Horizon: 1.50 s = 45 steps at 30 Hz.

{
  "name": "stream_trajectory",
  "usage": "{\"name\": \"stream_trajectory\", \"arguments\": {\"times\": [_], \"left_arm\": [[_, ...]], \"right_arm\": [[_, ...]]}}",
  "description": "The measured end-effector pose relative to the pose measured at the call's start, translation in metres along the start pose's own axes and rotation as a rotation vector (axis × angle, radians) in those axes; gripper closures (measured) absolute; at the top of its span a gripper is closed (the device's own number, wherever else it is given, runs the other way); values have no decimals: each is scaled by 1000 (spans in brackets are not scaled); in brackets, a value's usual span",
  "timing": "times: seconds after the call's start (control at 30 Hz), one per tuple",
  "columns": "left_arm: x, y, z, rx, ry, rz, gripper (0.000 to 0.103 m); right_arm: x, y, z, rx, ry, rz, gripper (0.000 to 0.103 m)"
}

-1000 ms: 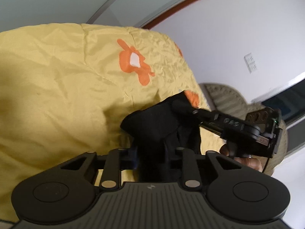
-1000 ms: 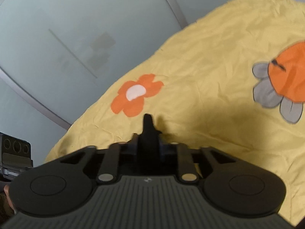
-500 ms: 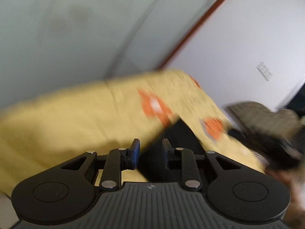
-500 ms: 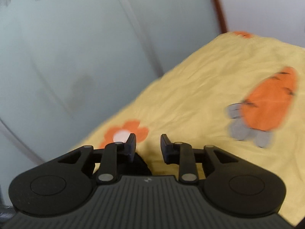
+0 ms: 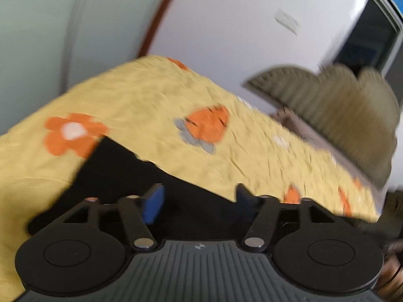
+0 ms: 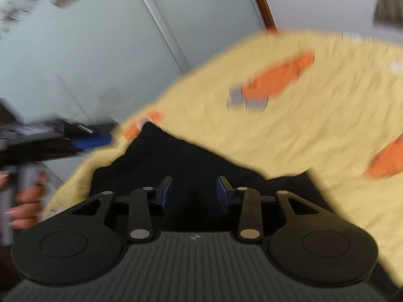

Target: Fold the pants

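Black pants (image 5: 121,171) lie flat on a yellow bedspread (image 5: 141,93) printed with orange flowers and carrots. In the left wrist view my left gripper (image 5: 200,196) hangs above the near part of the cloth, its jaws opening wide with nothing pinched between them. The right wrist view shows the same pants (image 6: 181,156) as a dark shape with a pointed far corner. My right gripper (image 6: 194,188) is above them, jaws opening, pads apart and clear of the fabric. Both views are blurred by motion.
A ribbed olive headboard (image 5: 335,100) stands past the bed at the right. Pale sliding panels (image 6: 100,50) and a white wall (image 5: 239,25) lie behind the bed. A person's hand (image 6: 25,201) holding the other gripper shows at the left edge of the right wrist view.
Both grippers let go of the black cloth and opened. Both hands pulled back and rose, so the pants now lie flat on the bedspread below them.
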<state>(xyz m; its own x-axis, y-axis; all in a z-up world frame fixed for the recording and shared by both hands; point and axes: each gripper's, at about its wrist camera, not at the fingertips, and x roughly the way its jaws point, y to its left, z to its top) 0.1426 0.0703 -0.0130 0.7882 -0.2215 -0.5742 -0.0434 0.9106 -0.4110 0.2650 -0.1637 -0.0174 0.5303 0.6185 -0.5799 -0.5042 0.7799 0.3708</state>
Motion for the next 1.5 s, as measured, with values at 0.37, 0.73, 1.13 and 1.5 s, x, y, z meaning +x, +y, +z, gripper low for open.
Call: {"name": "stream_trajectory", "arguments": {"times": [0.37,0.73,1.13,1.5], "left_arm": [[47,-17,-32,208,19,237,33],[26,-70,-44,198,57,112,31],[5,-219,-127,490,147,-144,22],[-7,-286,-208,864,124,-132,22]], "right_arm": [[26,-59,-5,74,86,-207,75],[-122,15,-80,83,-257,-351,51],[-393,205,-205,-68,-544,-1208,6],[-270,73,-226,108,-303,-1057,26]]}}
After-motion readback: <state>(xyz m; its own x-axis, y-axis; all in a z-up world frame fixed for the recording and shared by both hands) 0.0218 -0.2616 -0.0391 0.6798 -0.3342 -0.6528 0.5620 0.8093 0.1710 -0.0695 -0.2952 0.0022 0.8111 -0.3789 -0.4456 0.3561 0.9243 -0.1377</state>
